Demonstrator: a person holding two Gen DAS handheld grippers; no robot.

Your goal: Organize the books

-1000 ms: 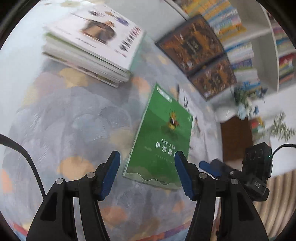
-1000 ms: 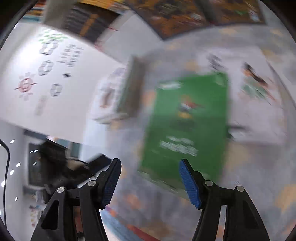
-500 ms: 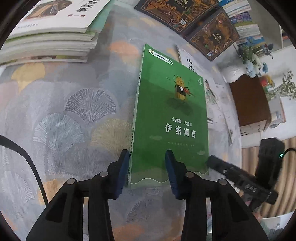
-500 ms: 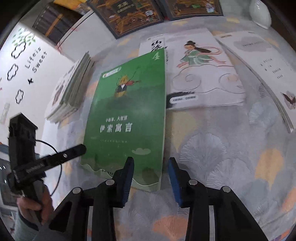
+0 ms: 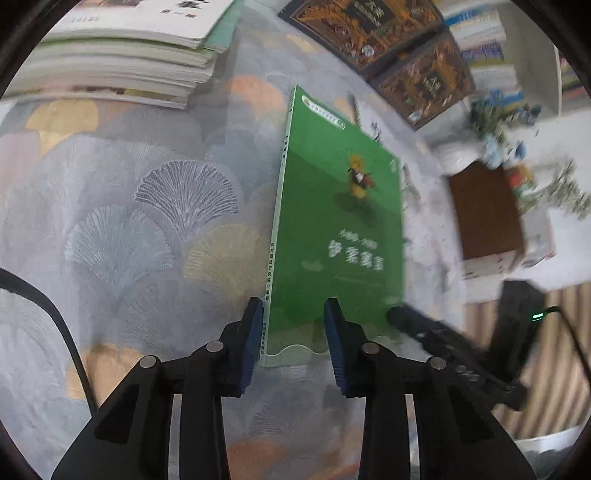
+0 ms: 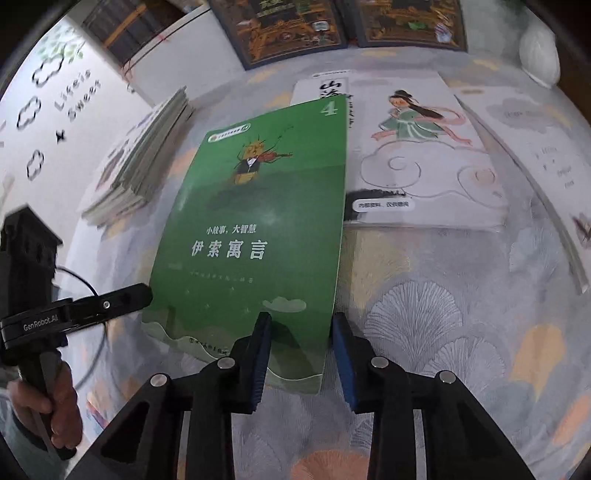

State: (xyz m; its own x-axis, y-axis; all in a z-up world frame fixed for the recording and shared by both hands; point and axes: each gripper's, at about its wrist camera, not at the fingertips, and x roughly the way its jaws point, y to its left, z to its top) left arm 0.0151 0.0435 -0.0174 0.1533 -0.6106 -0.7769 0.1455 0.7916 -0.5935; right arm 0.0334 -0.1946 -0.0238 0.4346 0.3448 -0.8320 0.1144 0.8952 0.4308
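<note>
A green book (image 5: 332, 229) (image 6: 251, 206) lies face up on the fan-patterned cloth (image 5: 147, 221). My left gripper (image 5: 293, 332) straddles its near left corner, and its jaws are closing. One pad sits beside the spine and the other over the cover. My right gripper (image 6: 301, 347) straddles the near right corner with narrow jaws, one pad over the cover and one outside the page edge. I see no pad pressing on the book. The book's right edge overlaps a white illustrated book (image 6: 424, 155). A hand (image 6: 48, 413) holds the left gripper's handle.
A stack of books (image 5: 110, 55) (image 6: 144, 166) stands at the far left. Two dark ornate books (image 5: 369, 29) (image 6: 288, 29) lean at the back. Another white book (image 6: 535, 158) lies at the right. A brown cabinet (image 5: 484, 210) and a bookshelf (image 5: 480, 29) stand beyond.
Both grippers came down onto the green book's near corners, and their wide jaws narrowed around those corners. The book has stayed in place.
</note>
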